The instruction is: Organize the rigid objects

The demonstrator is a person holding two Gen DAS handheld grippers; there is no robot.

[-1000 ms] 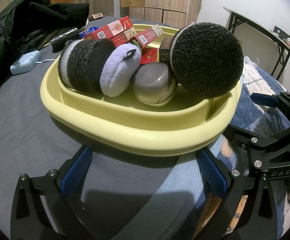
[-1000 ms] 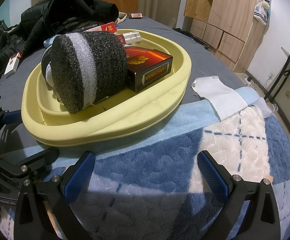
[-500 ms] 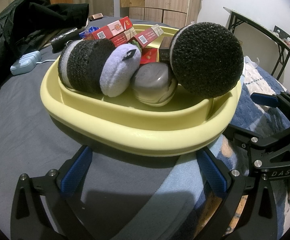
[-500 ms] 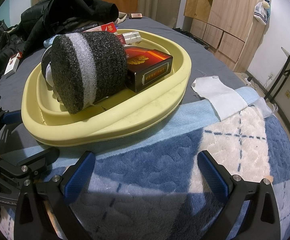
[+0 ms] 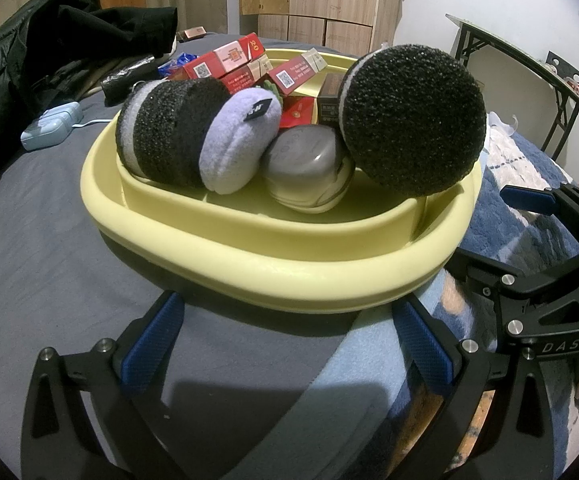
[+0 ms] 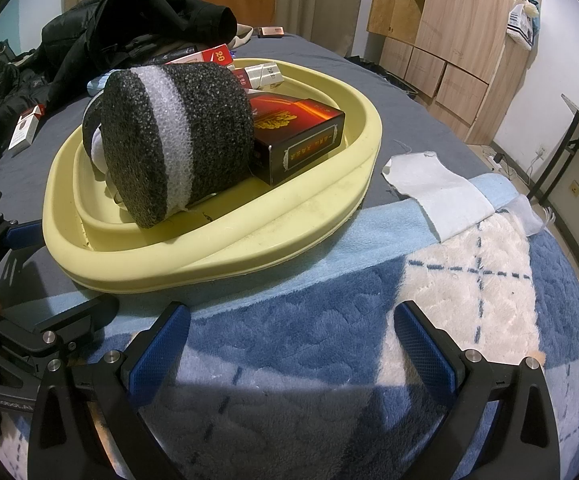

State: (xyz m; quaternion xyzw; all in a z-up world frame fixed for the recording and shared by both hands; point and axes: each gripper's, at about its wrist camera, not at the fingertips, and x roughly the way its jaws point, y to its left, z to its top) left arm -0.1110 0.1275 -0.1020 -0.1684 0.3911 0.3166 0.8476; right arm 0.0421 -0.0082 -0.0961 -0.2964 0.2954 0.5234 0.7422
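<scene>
nothing is seen to have changed over the last second: the pale yellow oval plastic basin (image 5: 273, 264) sits where it was on the grey bed sheet (image 5: 41, 248), loaded with black foam cylinders (image 6: 173, 140), red cardboard boxes (image 5: 225, 62) and a grey rounded case (image 5: 305, 160). the left tool (image 5: 289, 336) and right tool (image 6: 293, 340) remain spread wide and empty just before the basin, so the sorting is judged paused or nearly finished. a blue checked fleece blanket (image 6: 369, 340) lies beside the basin, black clothing (image 6: 137, 12) behind it, wooden cupboards (image 6: 449, 32) beyond.

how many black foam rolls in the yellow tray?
2. One foam roll stands at the right side of the yellow tray, in the left wrist view; the other lies at the left, against a lilac puff. More may be hidden behind.
</scene>
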